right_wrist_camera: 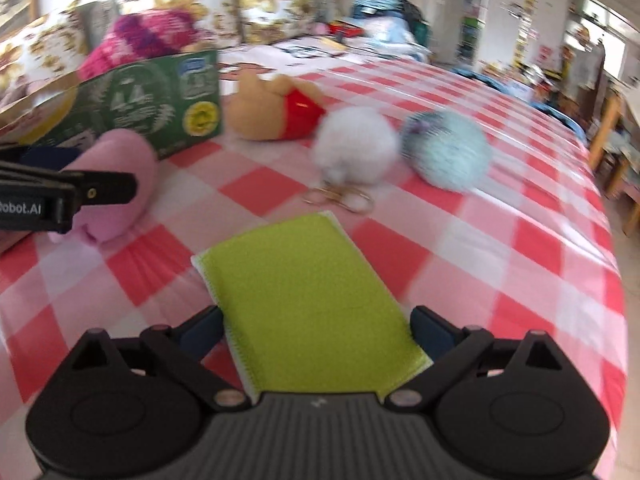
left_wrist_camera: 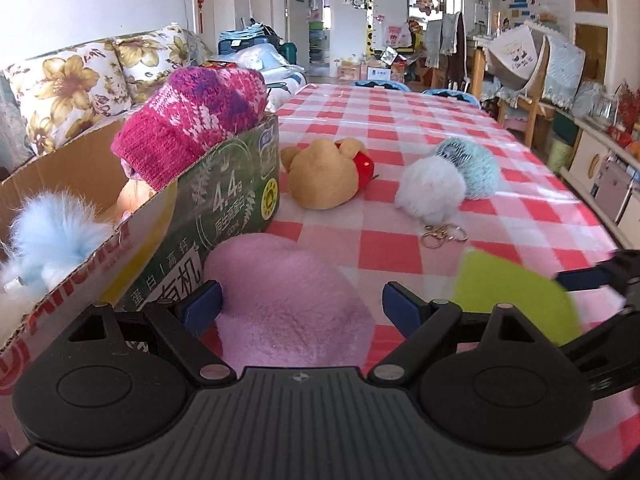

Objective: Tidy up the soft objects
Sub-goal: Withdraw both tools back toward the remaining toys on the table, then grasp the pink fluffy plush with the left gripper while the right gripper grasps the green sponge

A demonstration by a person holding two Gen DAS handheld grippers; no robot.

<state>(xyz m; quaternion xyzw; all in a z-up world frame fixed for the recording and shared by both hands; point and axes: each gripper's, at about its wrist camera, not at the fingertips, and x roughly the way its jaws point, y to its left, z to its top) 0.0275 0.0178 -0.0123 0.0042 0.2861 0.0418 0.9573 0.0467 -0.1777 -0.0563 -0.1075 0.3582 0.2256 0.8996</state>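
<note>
We see two grippers over a surface point(left_wrist_camera: 460, 128) with a red and white checked cloth.

In the left wrist view, the left gripper point(left_wrist_camera: 300, 300) sits at the bottom middle of the frame. Its jaws are spread wide, one on each side of a pink fluffy thing point(left_wrist_camera: 288, 300), and we cannot tell if they touch it. The pink fluffy thing lies on the surface, right beside a cardboard box point(left_wrist_camera: 224, 204) on the left side of the frame. A pink knitted hat point(left_wrist_camera: 192, 120) sticks up out of the box, and a pale blue fluffy ball point(left_wrist_camera: 52, 236) lies inside it at the far left.

In the middle of that frame lies a tan teddy bear point(left_wrist_camera: 324, 172) with a red top. To its right a white fluffy ball point(left_wrist_camera: 430, 188) touches a blue-green fluffy ball point(left_wrist_camera: 476, 168). A gold key ring point(left_wrist_camera: 444, 234) lies just in front of the white one.

In the right wrist view, the right gripper point(right_wrist_camera: 316, 332) is at the bottom middle. Its jaws are spread apart with a green cloth point(right_wrist_camera: 312, 300) lying flat between them, and we cannot tell if they touch it. The cloth has a white edge. This view is blurry.
</note>
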